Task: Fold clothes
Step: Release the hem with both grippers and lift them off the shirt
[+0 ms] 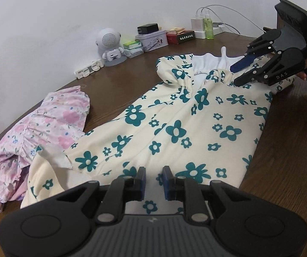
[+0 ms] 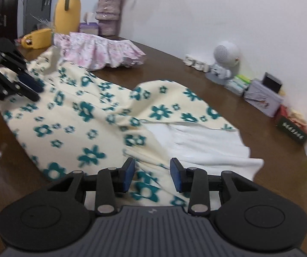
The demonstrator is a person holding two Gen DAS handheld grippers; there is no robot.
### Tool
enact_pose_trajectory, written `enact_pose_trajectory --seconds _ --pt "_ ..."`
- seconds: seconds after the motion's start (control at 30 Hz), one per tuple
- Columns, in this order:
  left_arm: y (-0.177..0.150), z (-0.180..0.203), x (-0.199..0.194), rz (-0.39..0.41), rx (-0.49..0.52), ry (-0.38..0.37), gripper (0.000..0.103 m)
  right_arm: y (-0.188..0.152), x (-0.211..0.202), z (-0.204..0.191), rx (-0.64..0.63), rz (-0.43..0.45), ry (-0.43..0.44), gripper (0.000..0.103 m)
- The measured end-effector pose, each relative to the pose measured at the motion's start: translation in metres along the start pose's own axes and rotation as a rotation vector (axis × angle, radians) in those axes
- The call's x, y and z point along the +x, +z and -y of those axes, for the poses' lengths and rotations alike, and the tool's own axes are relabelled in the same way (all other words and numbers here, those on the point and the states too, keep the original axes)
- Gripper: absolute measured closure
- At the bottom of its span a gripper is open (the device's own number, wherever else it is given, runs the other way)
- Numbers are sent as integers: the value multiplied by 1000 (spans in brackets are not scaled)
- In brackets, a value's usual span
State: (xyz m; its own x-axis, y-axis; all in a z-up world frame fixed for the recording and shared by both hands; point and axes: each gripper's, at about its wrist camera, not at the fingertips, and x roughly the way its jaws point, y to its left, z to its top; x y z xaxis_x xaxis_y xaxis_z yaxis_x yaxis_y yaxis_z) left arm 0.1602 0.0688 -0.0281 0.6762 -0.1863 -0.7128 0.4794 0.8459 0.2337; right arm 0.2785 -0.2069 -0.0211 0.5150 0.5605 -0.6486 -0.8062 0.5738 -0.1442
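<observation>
two garments on the table (image 1: pixel 292 150): one cream floral dress (image 1: pixel 196 124), one pink garment (image 1: pixel 52 124); left gripper (image 1: pixel 154 180) narrowly parted, right gripper (image 2: pixel 152 174) wider, both empty.

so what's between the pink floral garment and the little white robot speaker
Bare brown table between pink garment and speaker, clearest in the right wrist view.

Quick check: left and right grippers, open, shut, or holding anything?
Left gripper: jaws open, over the floral dress, nothing held.
Right gripper: jaws open, nothing held.
</observation>
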Motion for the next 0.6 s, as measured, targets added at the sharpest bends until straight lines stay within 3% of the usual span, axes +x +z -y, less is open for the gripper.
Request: enact_pose_trajectory --seconds 0.13,0.2,0.3,0.4,0.6 --pt "-4 1 -15 35 -43 13 83 2 -10 1 29 42 -11 65" --pt "-7 1 -25 59 -71 21 74 3 -28 1 50 92 -35 63" --pt "-21 -2 -49 102 -152 51 69 -1 -60 0 82 143 -81 55" --pt "-38 -7 -69 112 -225 92 68 -14 -78 0 103 117 -121 47" --pt "-66 -25 -83 57 -325 170 68 -50 -92 18 229 19 -188 46"
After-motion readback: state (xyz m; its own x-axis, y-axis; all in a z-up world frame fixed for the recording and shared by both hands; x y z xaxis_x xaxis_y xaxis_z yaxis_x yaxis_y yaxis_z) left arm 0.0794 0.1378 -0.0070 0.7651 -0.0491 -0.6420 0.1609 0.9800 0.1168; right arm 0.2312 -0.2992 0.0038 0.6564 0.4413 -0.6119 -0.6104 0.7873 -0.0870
